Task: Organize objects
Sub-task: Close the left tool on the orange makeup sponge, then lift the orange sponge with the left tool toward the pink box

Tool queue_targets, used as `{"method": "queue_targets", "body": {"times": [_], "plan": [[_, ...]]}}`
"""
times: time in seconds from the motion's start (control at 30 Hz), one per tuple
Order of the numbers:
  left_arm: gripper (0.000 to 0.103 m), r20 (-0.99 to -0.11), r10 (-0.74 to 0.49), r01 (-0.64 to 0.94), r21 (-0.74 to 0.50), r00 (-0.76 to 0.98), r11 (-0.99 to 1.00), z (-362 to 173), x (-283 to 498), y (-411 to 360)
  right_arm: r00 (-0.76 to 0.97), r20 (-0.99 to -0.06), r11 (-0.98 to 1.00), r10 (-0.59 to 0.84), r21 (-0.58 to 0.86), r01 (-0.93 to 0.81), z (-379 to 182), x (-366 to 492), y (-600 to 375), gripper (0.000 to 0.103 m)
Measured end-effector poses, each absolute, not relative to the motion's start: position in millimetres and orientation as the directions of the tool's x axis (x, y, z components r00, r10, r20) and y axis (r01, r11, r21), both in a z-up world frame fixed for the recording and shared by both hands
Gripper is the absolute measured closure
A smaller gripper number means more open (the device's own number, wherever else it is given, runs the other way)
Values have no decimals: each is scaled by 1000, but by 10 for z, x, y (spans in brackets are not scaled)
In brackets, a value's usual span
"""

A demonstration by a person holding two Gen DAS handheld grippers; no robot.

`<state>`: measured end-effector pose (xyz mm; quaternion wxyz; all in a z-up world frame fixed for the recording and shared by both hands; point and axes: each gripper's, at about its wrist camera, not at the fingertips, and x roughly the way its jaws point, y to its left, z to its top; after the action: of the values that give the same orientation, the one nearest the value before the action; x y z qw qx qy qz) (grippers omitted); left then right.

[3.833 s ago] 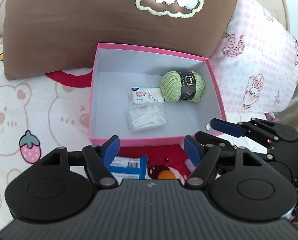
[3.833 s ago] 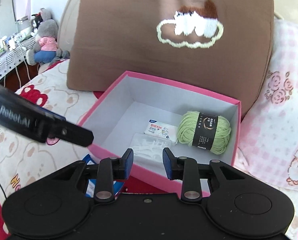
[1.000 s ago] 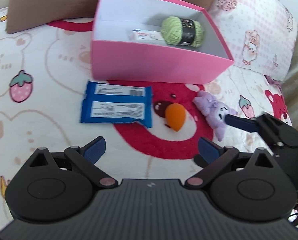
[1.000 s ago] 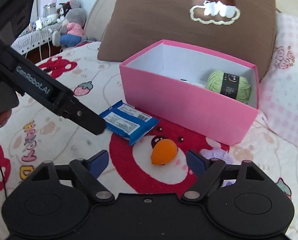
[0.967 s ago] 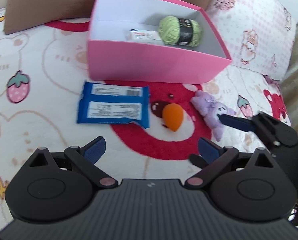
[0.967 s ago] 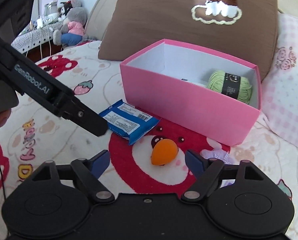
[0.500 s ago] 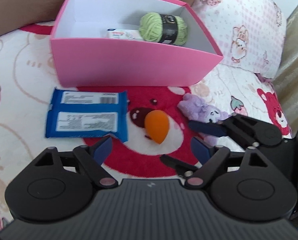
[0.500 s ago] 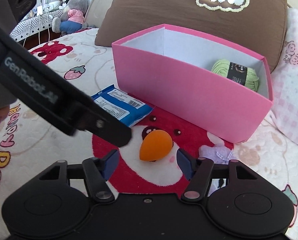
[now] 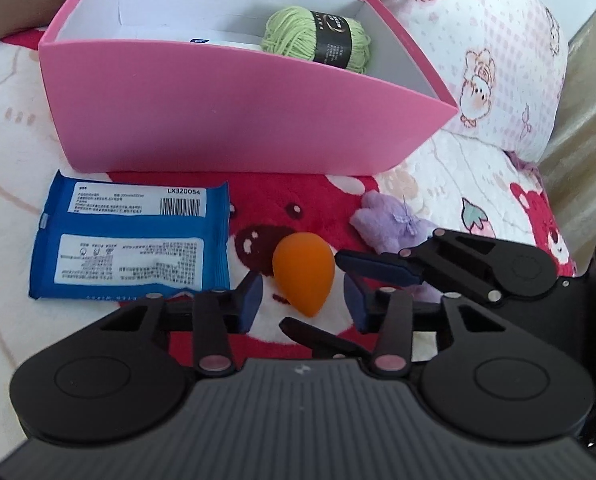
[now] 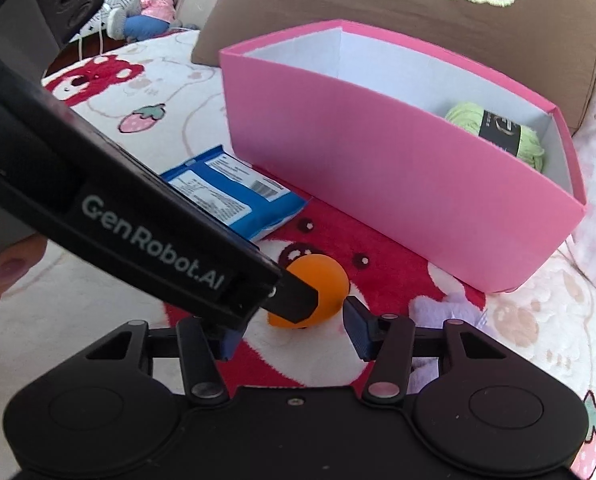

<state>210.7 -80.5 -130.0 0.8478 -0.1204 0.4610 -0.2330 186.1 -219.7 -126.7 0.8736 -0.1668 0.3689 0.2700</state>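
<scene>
A pink box (image 9: 233,104) with a white inside holds a pale green yarn ball (image 9: 318,38) wrapped in a black band. In front lie a blue packet (image 9: 131,236) with white labels, an orange egg-shaped sponge (image 9: 304,272) and a lilac plush toy (image 9: 394,224), on a white blanket (image 9: 1,152) printed with red bears and strawberries.

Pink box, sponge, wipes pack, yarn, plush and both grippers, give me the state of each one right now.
Pink box: open, no lid, upright.
Yarn: in the box, label on.
Wipes pack: flat on the blanket, outside the box.
Orange sponge: on the blanket, between the left gripper's pads.
Purple plush: lying on the blanket.
Left gripper: closing around the sponge.
Right gripper: closing, nothing gripped.
</scene>
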Motion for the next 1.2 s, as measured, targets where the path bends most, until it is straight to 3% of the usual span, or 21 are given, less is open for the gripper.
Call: {"method": "queue_targets", "body": {"times": [0.3,0.5,1.2], "plan": [[68,-735,-513,317,-407,444,857,-1401,2234,-899,565,-752,802,340,-81,-591,-1349,1970,-2206,55],[68,-748,-496,334,-376,441,864,-1402,2244,-982,571,-746,806,343,-79,-587,-1340,1938,-2214,56],[68,-735,-525,282,-443,429,851,-1078,1957,-735,544,-729,767,416,-40,-640,-784,1646,-2199,57]]}}
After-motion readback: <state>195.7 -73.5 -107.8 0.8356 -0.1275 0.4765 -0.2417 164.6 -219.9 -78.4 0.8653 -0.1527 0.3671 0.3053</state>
